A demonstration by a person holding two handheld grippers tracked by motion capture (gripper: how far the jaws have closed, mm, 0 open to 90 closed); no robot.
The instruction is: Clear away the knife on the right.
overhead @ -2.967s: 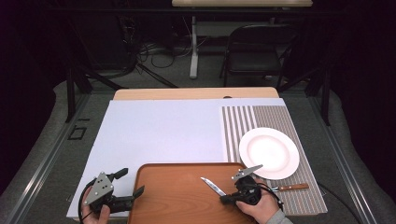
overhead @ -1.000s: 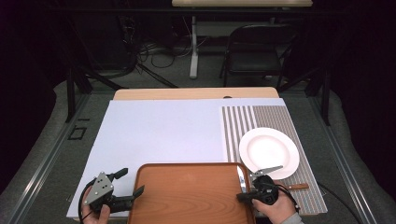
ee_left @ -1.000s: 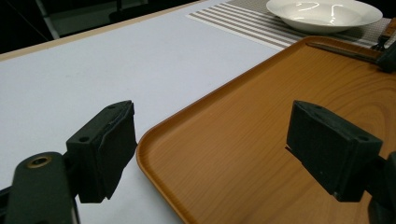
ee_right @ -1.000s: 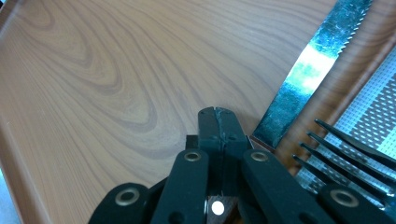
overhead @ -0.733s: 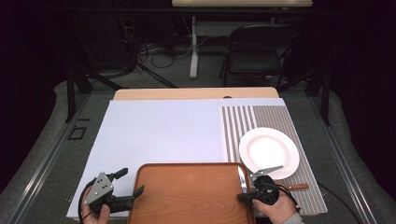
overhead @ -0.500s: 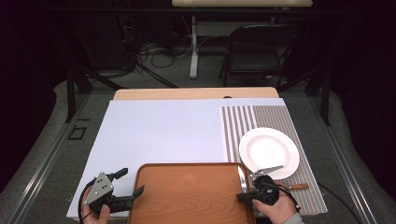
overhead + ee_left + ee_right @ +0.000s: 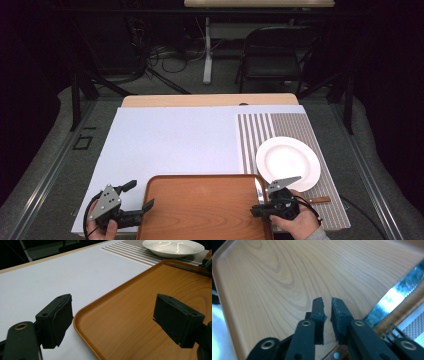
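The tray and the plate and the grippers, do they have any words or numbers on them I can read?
None: no words, numbers or signs can be read here.
The wooden tray shows just wood grain.
The white plate is plain.
The striped mat has stripes, no letters.
Both grippers, left and right, carry no readable label.

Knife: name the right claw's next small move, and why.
Probably nudge the knife right, off the tray onto the striped mat beside the plate: its blade lies over the tray's right rim, its handle on the mat, and the right claw sits nearly closed above it.
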